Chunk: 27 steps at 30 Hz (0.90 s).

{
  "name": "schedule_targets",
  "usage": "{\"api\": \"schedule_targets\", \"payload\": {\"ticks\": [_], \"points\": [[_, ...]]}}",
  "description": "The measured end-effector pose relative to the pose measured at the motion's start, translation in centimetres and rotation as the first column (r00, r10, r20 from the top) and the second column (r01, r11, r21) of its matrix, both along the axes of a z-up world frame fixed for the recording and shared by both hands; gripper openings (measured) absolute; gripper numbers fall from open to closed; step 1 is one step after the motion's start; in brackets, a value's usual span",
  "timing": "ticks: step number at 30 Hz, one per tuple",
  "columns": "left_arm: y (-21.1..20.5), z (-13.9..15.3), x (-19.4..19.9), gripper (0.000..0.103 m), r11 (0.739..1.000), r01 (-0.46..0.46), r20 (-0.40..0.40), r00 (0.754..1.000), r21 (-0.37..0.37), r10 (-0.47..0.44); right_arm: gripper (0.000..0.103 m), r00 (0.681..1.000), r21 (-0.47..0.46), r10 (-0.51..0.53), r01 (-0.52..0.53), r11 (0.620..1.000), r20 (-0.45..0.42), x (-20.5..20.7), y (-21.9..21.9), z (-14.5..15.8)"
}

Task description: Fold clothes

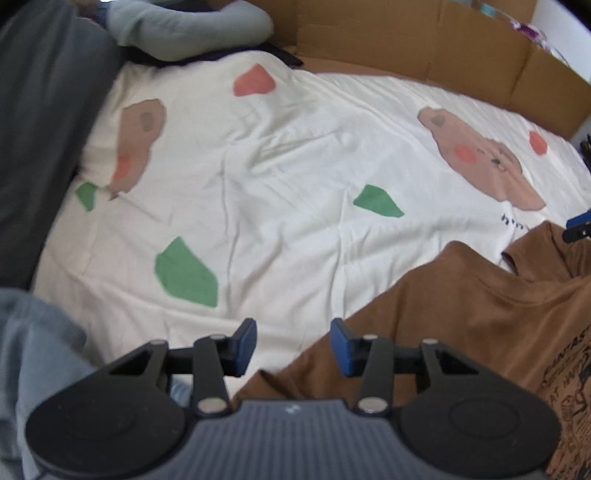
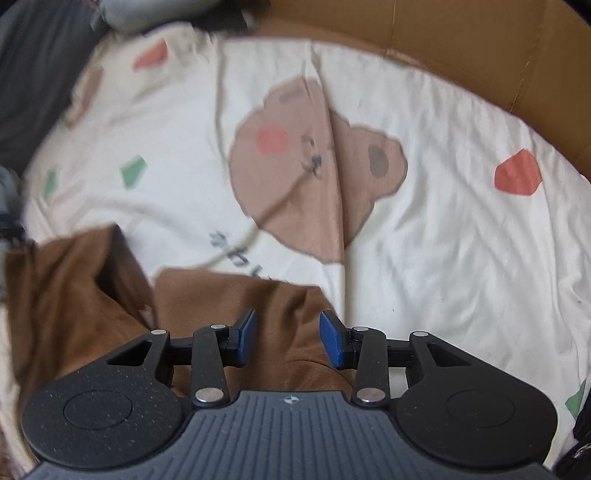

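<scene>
Brown cloth fills the near ground in both views: a brown shirt (image 1: 480, 302) lies crumpled on the bed, and both grippers hang just above it with their fingers spread and nothing between them.

From the left wrist, the left gripper (image 1: 293, 345) stands released, its blue pads (image 1: 341, 347) apart. The shirt's edge runs under the right-hand pad and spreads away to the right and forward, so the cloth sits mostly right of this gripper; a dark print with lettering (image 1: 569, 391) shows on the shirt at the far right. Under the left-hand pad is bare bedsheet (image 1: 288, 155). At the near left lies pale blue denim (image 1: 33, 362).

From the right wrist, the right gripper (image 2: 288, 338) is likewise released, and the shirt lies directly beneath and between its open fingers, reaching forward a little and bunching up in a raised fold (image 2: 74, 280) to the left. Whether the pads touch the cloth I cannot tell.

Beyond the shirt the cream sheet carries a bear face (image 2: 314, 170), green shapes (image 1: 186, 273) and red ones (image 2: 517, 173). Farther back stands a cardboard wall (image 1: 461, 48), with a grey sleeve (image 1: 192, 29) at the far left and dark grey fabric (image 1: 40, 129) along the left side.
</scene>
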<state>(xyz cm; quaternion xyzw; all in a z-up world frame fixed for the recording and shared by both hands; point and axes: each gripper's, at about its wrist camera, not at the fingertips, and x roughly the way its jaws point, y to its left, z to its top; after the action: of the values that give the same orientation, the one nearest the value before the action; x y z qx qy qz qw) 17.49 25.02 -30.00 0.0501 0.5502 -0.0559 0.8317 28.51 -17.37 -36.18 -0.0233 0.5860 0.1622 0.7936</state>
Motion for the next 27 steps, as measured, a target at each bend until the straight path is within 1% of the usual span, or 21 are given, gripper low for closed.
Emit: {"api": "schedule_targets", "payload": {"ticks": [2, 7, 8, 10, 13, 15, 16, 19, 20, 21, 22, 23, 24, 25, 27], "points": [[-0.3, -0.8, 0.5, 0.046, 1.0, 0.024, -0.015, 1.0, 0.003, -0.024, 0.045, 1.0, -0.019, 0.005, -0.005, 1.0, -0.022, 0.1, 0.3, -0.9], [-1.0, -2.9, 1.6, 0.048, 0.997, 0.083, -0.053, 0.995, 0.011, -0.082, 0.046, 0.999, -0.09, 0.002, -0.006, 0.996, -0.042, 0.2, 0.5, -2.6], [-1.2, -3.3, 1.9, 0.051, 0.995, 0.095, -0.06, 0.994, 0.012, -0.094, 0.047, 0.999, -0.095, 0.004, -0.009, 0.995, -0.049, 0.3, 0.5, -2.8], [-1.5, -4.3, 1.9, 0.051, 0.992, 0.118, -0.083, 0.99, 0.035, -0.115, 0.05, 0.998, -0.108, 0.013, -0.019, 0.994, -0.06, 0.3, 0.5, -3.1], [-1.5, -5.2, 1.6, 0.052, 0.992, 0.129, -0.116, 0.985, 0.01, -0.127, 0.051, 0.998, -0.147, 0.03, -0.039, 0.988, -0.061, 0.2, 0.5, -3.3], [-1.8, -5.7, 1.0, 0.054, 0.988, 0.15, -0.119, 0.982, 0.025, -0.146, 0.051, 0.998, -0.169, 0.035, -0.045, 0.985, -0.061, 0.0, 0.3, -3.4], [-2.0, -5.9, 0.8, 0.054, 0.986, 0.165, -0.115, 0.98, 0.038, -0.16, 0.051, 0.998, -0.176, 0.035, -0.045, 0.983, -0.061, -0.1, 0.1, -3.5], [-2.3, -6.1, 0.5, 0.053, 0.98, 0.196, -0.103, 0.976, 0.044, -0.19, 0.05, 0.997, -0.186, 0.04, -0.051, 0.981, -0.061, 0.0, -0.2, -3.6], [-2.3, -6.1, 0.4, 0.045, 0.979, 0.199, -0.101, 0.976, 0.047, -0.194, 0.047, 0.997, -0.19, 0.046, -0.057, 0.98, -0.06, 0.0, -0.3, -3.6], [-2.3, -6.0, 0.4, 0.029, 0.977, 0.205, -0.099, 0.975, 0.053, -0.2, 0.042, 0.997, -0.194, 0.052, -0.063, 0.979, -0.059, 0.0, -0.3, -3.6], [-2.3, -5.9, 0.4, 0.021, 0.976, 0.21, -0.096, 0.974, 0.059, -0.204, 0.036, 0.997, -0.196, 0.056, -0.066, 0.978, -0.058, 0.0, -0.4, -3.5], [-2.1, -5.7, 0.5, 0.011, 0.976, 0.209, -0.094, 0.975, 0.061, -0.203, 0.023, 0.997, -0.191, 0.056, -0.066, 0.979, -0.056, 0.1, -0.6, -3.3], [-1.8, -5.4, 0.5, 0.007, 0.977, 0.204, -0.088, 0.976, 0.057, -0.199, 0.017, 0.997, -0.185, 0.048, -0.057, 0.981, -0.054, 0.2, -0.9, -3.1], [-1.5, -5.0, 0.6, 0.007, 0.978, 0.201, -0.08, 0.977, 0.054, -0.196, 0.012, 0.998, -0.177, 0.038, -0.046, 0.983, -0.051, 0.3, -1.3, -2.8], [-1.1, -4.0, 0.6, 0.006, 0.978, 0.2, -0.057, 0.979, 0.057, -0.197, 0.009, 0.999, -0.153, 0.004, -0.01, 0.988, -0.042, 0.6, -2.4, -2.1]]}}
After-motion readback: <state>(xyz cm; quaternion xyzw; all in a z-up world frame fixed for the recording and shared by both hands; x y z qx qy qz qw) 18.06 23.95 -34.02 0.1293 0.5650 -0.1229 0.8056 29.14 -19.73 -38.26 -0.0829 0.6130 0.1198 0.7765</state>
